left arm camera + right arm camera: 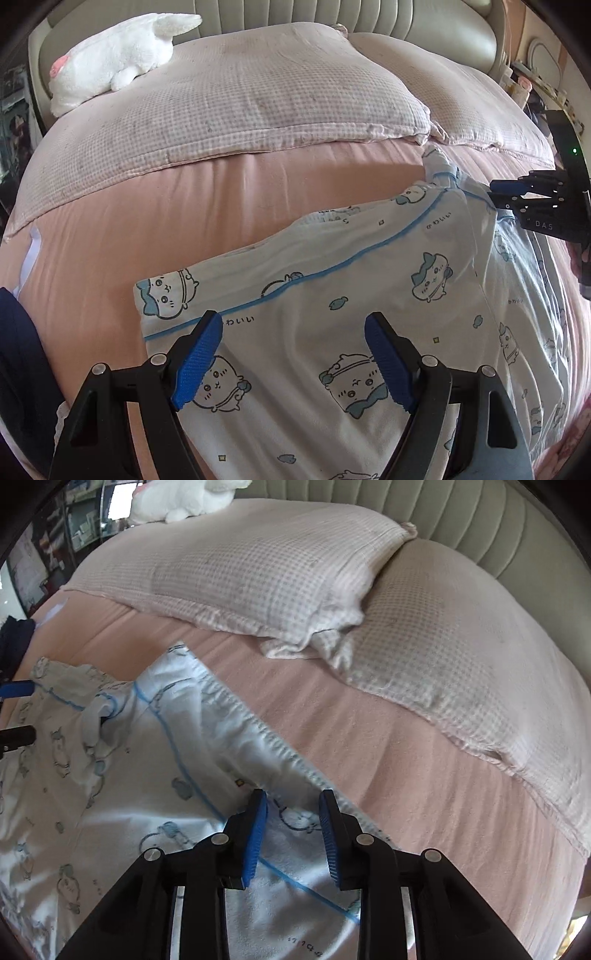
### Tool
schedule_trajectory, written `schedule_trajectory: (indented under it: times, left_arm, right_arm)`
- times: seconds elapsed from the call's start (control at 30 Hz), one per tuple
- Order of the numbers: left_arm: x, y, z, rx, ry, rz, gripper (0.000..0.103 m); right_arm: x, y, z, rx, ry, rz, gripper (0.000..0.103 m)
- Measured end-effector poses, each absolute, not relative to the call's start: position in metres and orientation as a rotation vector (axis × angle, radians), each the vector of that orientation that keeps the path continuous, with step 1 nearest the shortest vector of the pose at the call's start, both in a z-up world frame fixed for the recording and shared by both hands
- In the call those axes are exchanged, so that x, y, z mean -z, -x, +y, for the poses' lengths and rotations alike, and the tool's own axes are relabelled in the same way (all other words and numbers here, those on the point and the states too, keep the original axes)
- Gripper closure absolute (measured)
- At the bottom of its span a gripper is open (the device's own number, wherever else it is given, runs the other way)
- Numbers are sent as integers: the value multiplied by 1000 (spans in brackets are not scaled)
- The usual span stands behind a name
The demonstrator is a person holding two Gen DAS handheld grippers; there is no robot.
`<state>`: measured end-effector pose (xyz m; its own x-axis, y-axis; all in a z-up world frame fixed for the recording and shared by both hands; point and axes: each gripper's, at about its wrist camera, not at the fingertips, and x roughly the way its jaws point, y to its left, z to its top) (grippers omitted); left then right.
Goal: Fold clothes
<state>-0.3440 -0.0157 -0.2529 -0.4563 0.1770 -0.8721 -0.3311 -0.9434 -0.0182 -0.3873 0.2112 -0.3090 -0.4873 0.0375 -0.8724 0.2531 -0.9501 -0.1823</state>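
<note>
A white pyjama garment (332, 295) with blue piping and cartoon animal prints lies spread on the pink bed sheet (147, 206). My left gripper (293, 358) is open just above the garment's near left part, holding nothing. My right gripper (293, 834) is open with a narrower gap, hovering over the garment (147, 760) near its ribbed far edge. The right gripper also shows in the left wrist view (517, 195) at the garment's far right corner. The left gripper's fingertips (16, 690) show at the left edge of the right wrist view.
Two pink checked pillows (236, 96) (461, 646) lie at the head of the bed against a padded headboard (332, 14). A white plush toy (114, 59) rests on the left pillow. A dark navy cloth (18, 354) lies at the bed's left edge.
</note>
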Motion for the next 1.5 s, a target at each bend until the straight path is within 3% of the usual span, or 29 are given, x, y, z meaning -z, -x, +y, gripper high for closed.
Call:
schedule_trajectory:
  times: [0.1, 0.23, 0.37, 0.57, 0.6, 0.63, 0.67, 0.7, 0.73, 0.77, 0.93, 1.1, 1.17, 1.23, 1.5]
  left_arm:
    - [253, 343, -15, -2443, 1441, 234, 23]
    - [250, 344, -15, -2420, 1431, 209, 23]
    - [236, 343, -8, -2355, 1357, 113, 25]
    - [208, 378, 36, -2245, 1241, 139, 25]
    - [210, 383, 45, -2219, 1242, 160, 25]
    - [211, 388, 54, -2193, 1243, 181, 32]
    - [213, 393, 62, -2167, 1243, 202, 51]
    - [214, 398, 71, -2141, 1243, 222, 61]
    - [216, 402, 80, -2115, 1243, 243, 75]
    - [217, 407, 89, -2089, 1243, 263, 82]
    - [224, 431, 132, -1956, 1238, 360, 81]
    - [223, 426, 127, -2017, 1228, 360, 81]
    - [223, 423, 123, -2048, 1224, 357, 82]
    - [222, 420, 120, -2078, 1219, 355, 92]
    - [217, 409, 103, -2201, 1207, 339, 89]
  right_arm:
    - [298, 390, 220, 2792, -1470, 500, 84]
    - [285, 395, 226, 2525, -1497, 94, 84]
    - [300, 392, 199, 2326, -1563, 261, 83]
    - [291, 394, 224, 2414, -1538, 148, 82]
    - [288, 392, 228, 2452, -1530, 146, 76]
    - [286, 396, 230, 2481, -1537, 166, 65]
    - [287, 393, 233, 2488, -1540, 186, 60]
    - [287, 390, 236, 2493, -1542, 205, 53]
    - [286, 384, 237, 2485, -1547, 221, 53]
    - [288, 383, 239, 2472, -1550, 231, 53]
    - [295, 372, 253, 2417, -1584, 256, 54]
    - [306, 374, 260, 2389, -1665, 147, 85]
    - [309, 371, 262, 2416, -1668, 89, 91]
    - [309, 367, 267, 2462, -1663, 30, 99]
    - [293, 322, 305, 2582, -1582, -63, 102]
